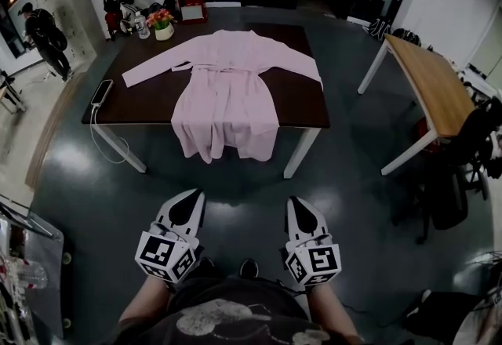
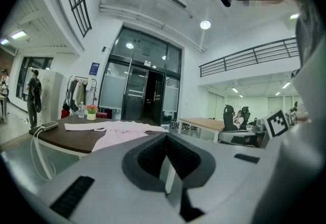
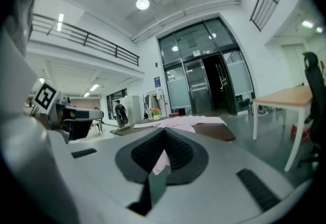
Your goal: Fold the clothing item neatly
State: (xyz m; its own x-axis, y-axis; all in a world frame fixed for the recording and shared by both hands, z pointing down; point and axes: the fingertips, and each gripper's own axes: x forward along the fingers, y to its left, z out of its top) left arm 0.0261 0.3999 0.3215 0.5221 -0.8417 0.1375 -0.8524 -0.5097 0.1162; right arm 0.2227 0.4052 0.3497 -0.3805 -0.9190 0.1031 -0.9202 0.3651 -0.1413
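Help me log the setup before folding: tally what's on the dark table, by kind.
Pink garment: 1
Flower pot: 1
Bottle: 1
Phone with cable: 1
Total: 4

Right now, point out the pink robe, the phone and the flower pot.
pink robe (image 1: 227, 100), head view, middle of its body below the belt.
phone (image 1: 102, 91), head view, centre of its dark face.
flower pot (image 1: 164, 33), head view, the white pot's front.

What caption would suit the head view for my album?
Left gripper and right gripper, both shut, held short of a dark brown table bearing a spread pale pink fabric robe.
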